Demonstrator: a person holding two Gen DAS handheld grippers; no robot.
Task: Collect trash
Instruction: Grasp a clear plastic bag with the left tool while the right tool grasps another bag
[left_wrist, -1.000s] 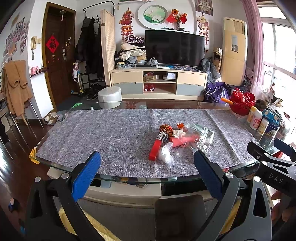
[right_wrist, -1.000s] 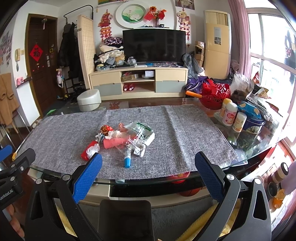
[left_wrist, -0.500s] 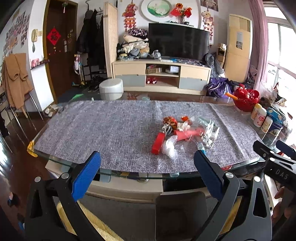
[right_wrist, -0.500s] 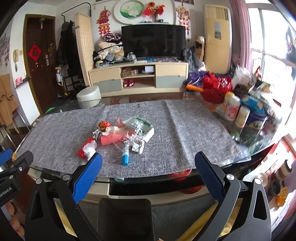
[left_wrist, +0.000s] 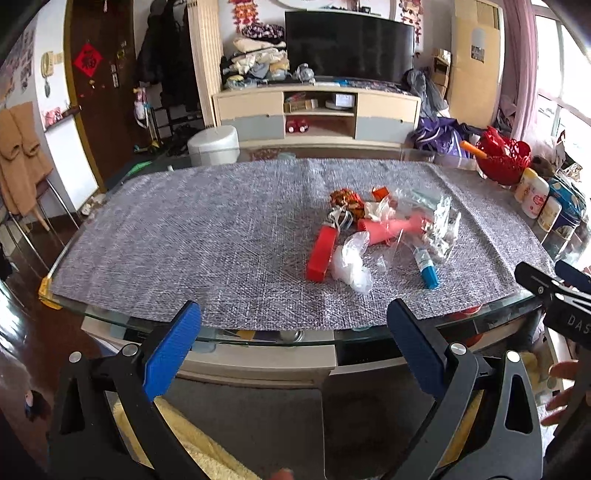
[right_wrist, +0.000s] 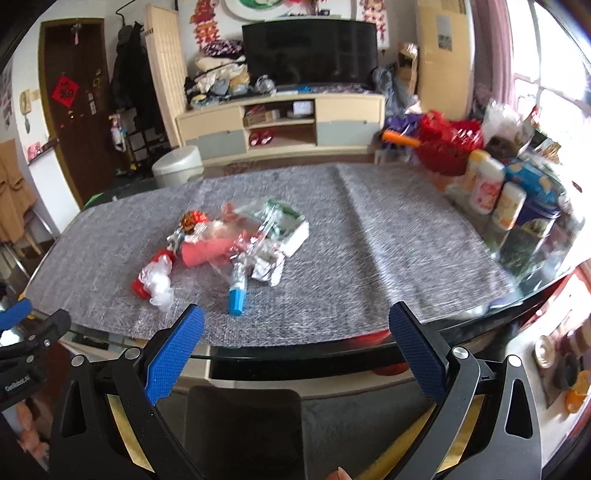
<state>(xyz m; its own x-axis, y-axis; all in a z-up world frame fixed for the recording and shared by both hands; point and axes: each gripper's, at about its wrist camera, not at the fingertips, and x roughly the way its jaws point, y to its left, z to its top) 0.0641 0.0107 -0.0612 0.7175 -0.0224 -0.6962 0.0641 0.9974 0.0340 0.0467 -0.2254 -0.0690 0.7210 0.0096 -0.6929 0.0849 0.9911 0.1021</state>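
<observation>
Nothing collected yet: trash pile (left_wrist: 380, 236) sits untouched on surface (left_wrist: 184, 236); both claws, left (left_wrist: 293, 334) & right (right_wrist: 295, 338), wide apart, empty.

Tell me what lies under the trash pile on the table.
The trash pile rests on a gray cloth spread over a glass table. Anything buried beneath the wrappers is hidden.

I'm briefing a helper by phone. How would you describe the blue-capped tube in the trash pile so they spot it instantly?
Start at the grey woven cloth covering the glass table, then find the heap of wrappers near its middle. At the heap's near edge lies the small clear tube with a bright blue cap, cap toward the table's front edge. It is the only blue piece, right of the crumpled white plastic bag.
</observation>
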